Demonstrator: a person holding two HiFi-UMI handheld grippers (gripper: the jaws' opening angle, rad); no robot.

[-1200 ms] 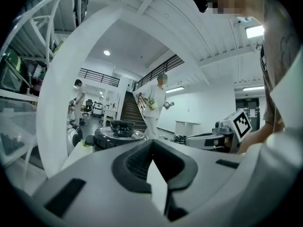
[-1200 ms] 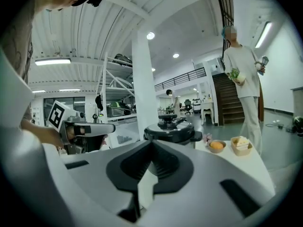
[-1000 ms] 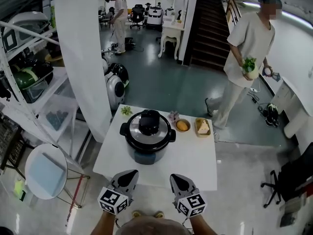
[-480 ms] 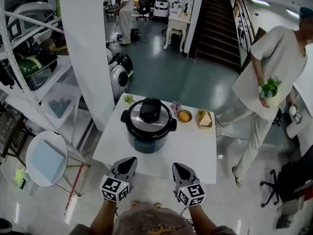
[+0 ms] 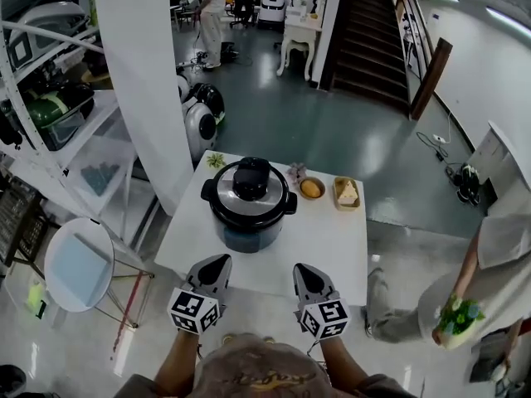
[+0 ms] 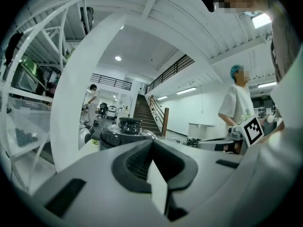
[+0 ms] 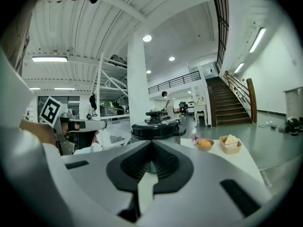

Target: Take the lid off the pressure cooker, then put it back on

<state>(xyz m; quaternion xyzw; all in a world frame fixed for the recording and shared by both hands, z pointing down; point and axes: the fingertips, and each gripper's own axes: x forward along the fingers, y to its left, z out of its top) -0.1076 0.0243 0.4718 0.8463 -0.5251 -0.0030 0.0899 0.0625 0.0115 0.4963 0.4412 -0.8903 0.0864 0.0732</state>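
Observation:
A dark pressure cooker stands on a white table, its silver lid with a black knob seated on top. It shows ahead in the left gripper view and in the right gripper view too. My left gripper is shut and empty at the table's near edge, short of the cooker. To its right, my right gripper is also shut and empty, apart from the cooker.
Behind the cooker sit a small plant, a bowl with an orange thing and a tray of food. A white pillar and shelving stand left, a round side table too. A person with a plant is at right.
The person with the plant has walked from the far right toward the near right. Both grippers have stayed at the table's near edge, shut.

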